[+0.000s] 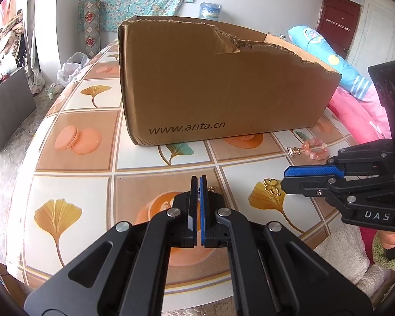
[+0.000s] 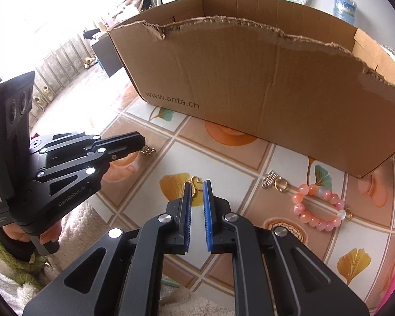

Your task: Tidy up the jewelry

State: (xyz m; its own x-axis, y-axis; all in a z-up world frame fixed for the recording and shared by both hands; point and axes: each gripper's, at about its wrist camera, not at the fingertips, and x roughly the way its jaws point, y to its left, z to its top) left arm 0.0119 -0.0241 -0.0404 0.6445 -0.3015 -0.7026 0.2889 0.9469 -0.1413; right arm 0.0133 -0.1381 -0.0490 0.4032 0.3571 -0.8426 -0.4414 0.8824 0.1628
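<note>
Patterned oilcloth table [image 1: 73,100] carries a torn brown cardboard box [image 1: 210,84] beyond both tools. Left gripper [image 1: 198,181] pinches a thin gold chain [image 2: 148,150]; right gripper [image 2: 197,184], narrowly parted, straddles a gold heart-shaped ornament [image 2: 194,184], pink bead bracelet [image 2: 318,208] to its right.

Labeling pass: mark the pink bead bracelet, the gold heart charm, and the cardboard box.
pink bead bracelet [image 2: 319,208]: right wrist view, on the inner edge of the beaded ring, lower side.
gold heart charm [image 2: 196,183]: right wrist view, on its looped wire.
cardboard box [image 1: 210,89]: left wrist view, on its bare front wall.
</note>
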